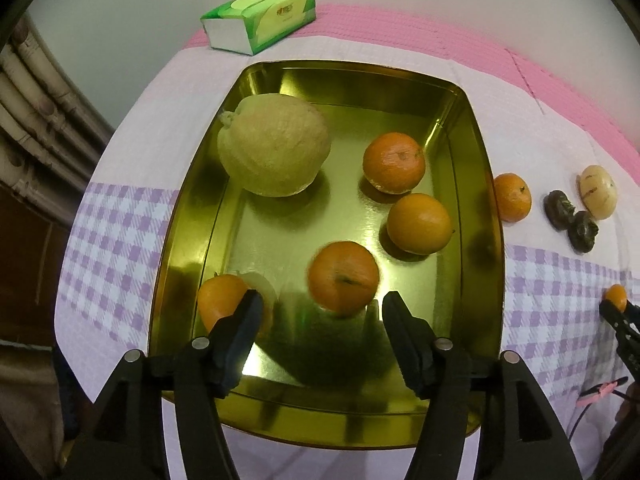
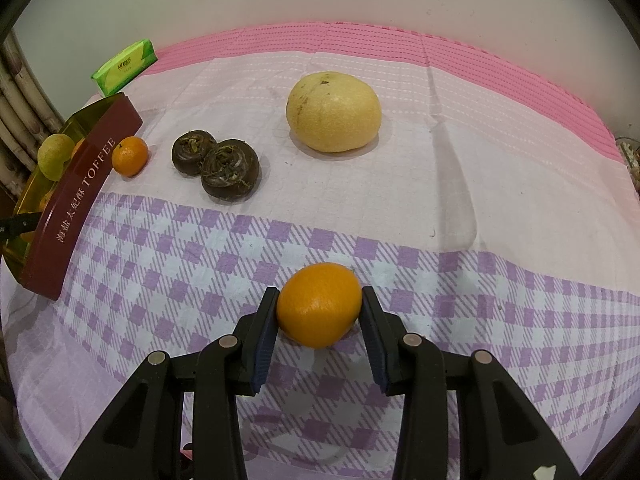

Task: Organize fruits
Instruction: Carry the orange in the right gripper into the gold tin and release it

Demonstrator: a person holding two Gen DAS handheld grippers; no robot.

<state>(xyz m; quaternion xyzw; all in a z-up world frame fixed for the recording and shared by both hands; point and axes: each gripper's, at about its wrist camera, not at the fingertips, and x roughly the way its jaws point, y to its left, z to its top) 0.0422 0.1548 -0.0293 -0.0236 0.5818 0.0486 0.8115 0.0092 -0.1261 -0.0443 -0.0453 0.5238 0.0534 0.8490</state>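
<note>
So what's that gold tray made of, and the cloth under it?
The tray looks like thin metal, probably tinplate: glossy gold inside, mirroring the oranges. The cloth seems woven cotton or similar, matte, creased and showing a fine weave.

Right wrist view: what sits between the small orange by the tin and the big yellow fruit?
Two dark brown water chestnuts, touching each other, lie on the cloth between the small orange and the big yellow fruit. Right wrist view shows it clearest.
</note>
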